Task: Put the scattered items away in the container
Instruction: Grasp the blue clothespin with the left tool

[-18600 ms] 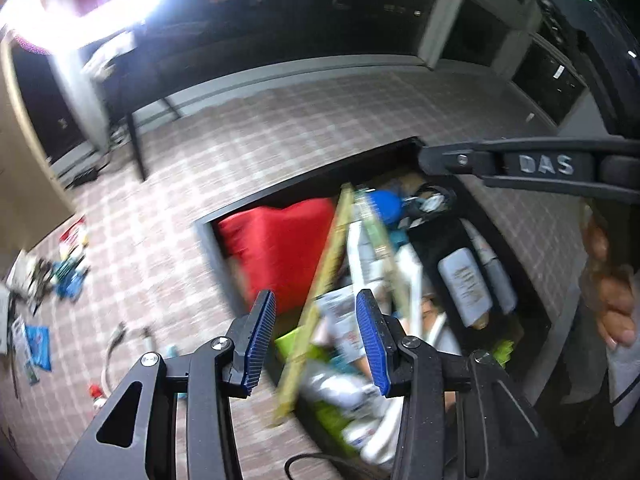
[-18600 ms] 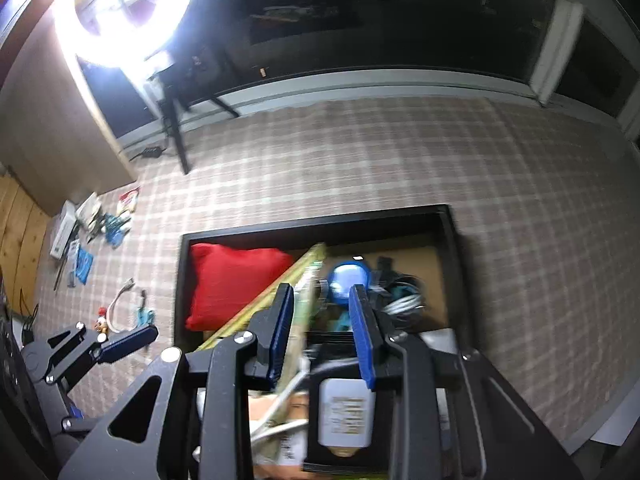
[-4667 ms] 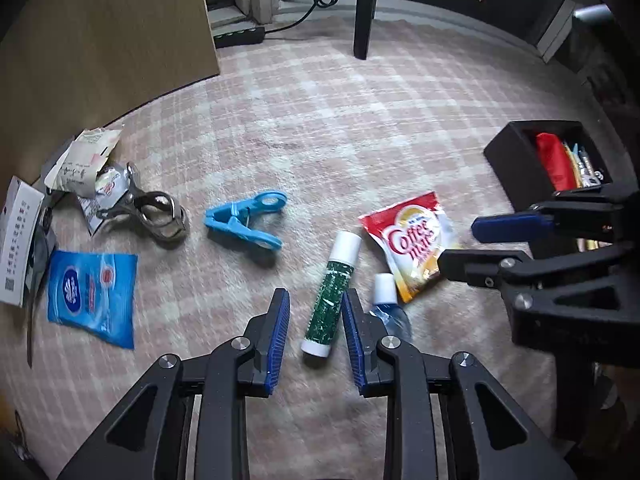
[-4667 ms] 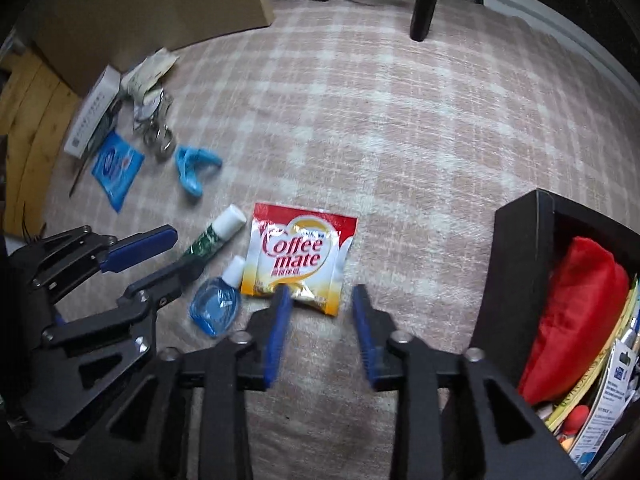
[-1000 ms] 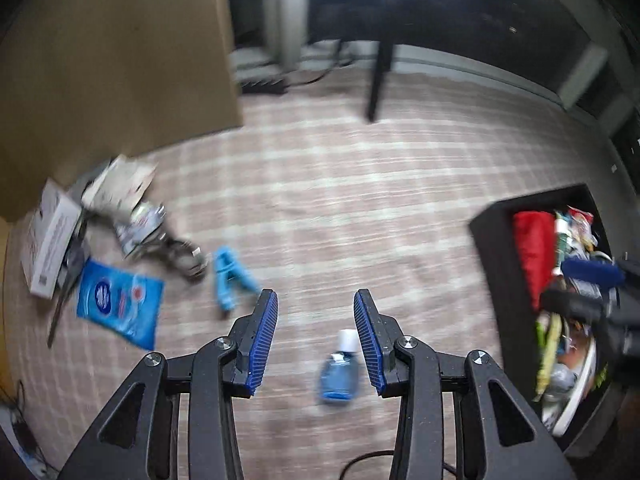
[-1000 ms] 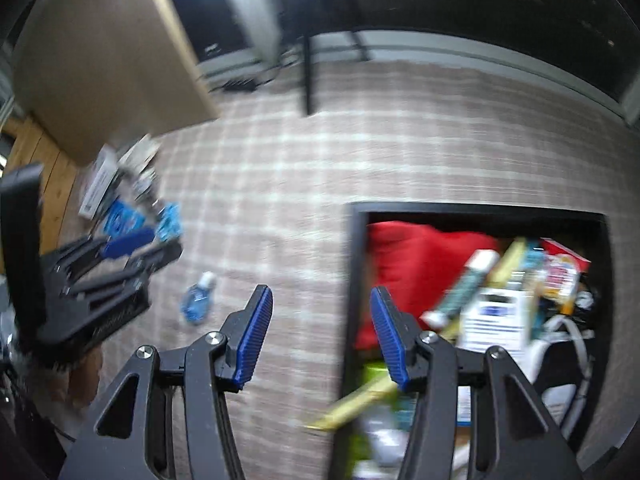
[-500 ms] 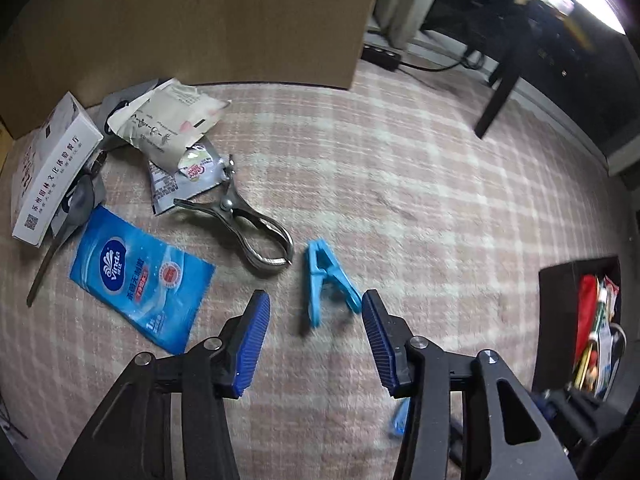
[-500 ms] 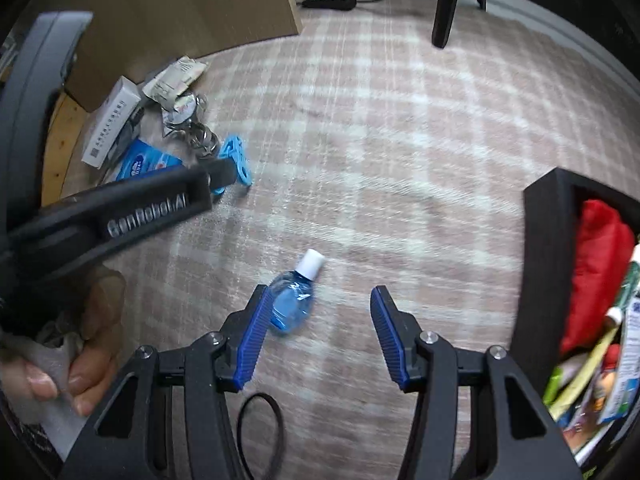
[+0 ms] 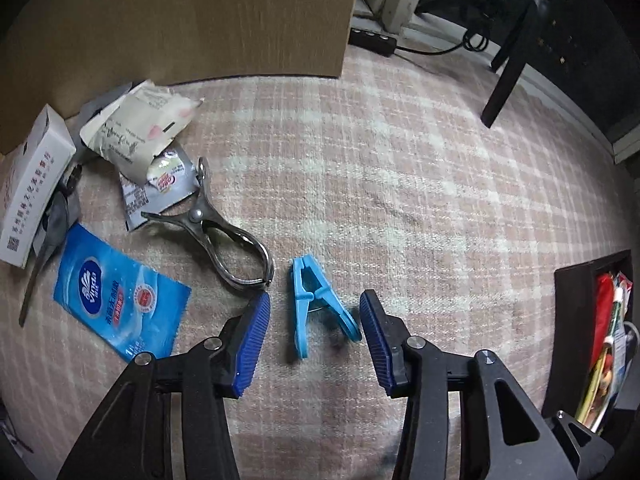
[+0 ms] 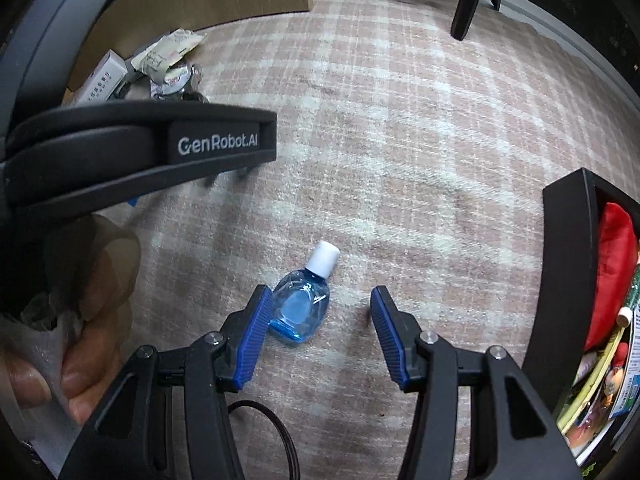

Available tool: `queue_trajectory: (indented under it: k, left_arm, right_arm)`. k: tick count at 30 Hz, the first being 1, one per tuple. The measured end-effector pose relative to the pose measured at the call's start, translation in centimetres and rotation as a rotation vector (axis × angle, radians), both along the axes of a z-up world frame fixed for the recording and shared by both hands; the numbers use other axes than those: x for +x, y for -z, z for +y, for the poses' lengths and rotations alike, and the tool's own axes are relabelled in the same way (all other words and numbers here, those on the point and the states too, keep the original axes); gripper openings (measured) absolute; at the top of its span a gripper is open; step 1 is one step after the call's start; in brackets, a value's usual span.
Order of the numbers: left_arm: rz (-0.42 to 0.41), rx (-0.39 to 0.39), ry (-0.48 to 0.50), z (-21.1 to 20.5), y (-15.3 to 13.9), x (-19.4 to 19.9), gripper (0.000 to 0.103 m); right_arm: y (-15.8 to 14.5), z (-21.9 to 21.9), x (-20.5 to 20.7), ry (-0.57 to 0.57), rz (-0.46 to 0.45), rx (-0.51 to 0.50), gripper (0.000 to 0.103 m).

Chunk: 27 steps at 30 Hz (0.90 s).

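Observation:
A light blue plastic clip (image 9: 304,284) lies on the checked rug, between the fingers of my left gripper (image 9: 315,320). Those jaws are closing, and the pads stand apart from the clip. A small blue bottle with a white cap (image 10: 300,308) lies between the fingers of my open right gripper (image 10: 321,294), close to the left pad. The black container (image 10: 560,240) stands at the right edge, packed with a red pouch and several other items. It also shows in the left wrist view as a black container (image 9: 576,280).
Metal tongs (image 9: 216,240), a blue tissue pack (image 9: 116,296), a white carton (image 9: 28,184) and paper packets (image 9: 140,128) lie left of the clip. A cardboard box (image 9: 180,20) stands behind them. The left gripper's body (image 10: 140,148) and a hand (image 10: 80,320) fill the right view's left side.
Both grippers have come down closer to the rug. The clip now sits between the left fingers, and the bottle lies nearer the right gripper's left finger.

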State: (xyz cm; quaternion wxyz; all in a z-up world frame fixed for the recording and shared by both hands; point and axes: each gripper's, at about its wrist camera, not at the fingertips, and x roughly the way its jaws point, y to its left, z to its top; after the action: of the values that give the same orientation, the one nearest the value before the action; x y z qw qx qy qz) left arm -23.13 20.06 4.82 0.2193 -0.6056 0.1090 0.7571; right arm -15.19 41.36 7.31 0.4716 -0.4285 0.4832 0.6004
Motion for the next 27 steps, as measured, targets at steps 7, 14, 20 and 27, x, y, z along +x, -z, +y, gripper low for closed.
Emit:
queue_trajectory:
  k: [7,14,20,27]
  left_arm:
    - [0.027,-0.01,0.006,-1.8,-0.1,0.6,0.028]
    - [0.041,-0.013,0.009,-6.2,0.0,2.3,0.027]
    - [0.054,0.01,-0.009,-9.8,-1.1,4.8,0.027]
    - [0.094,0.049,0.021,-8.7,-3.9,7.0,0.027]
  right_arm:
    - [0.4,-0.5,-0.7,-0.056,-0.076,0.019,0.036]
    - [0.1,-0.6,0.4,-0.063,-0.049,0.012,0.032]
    - [-0.5,-0.9,1.9,-0.027,-0.012,0.011,0.031]
    - [-3.7,-0.7,5.0,0.031,0.029,0.068,0.01]
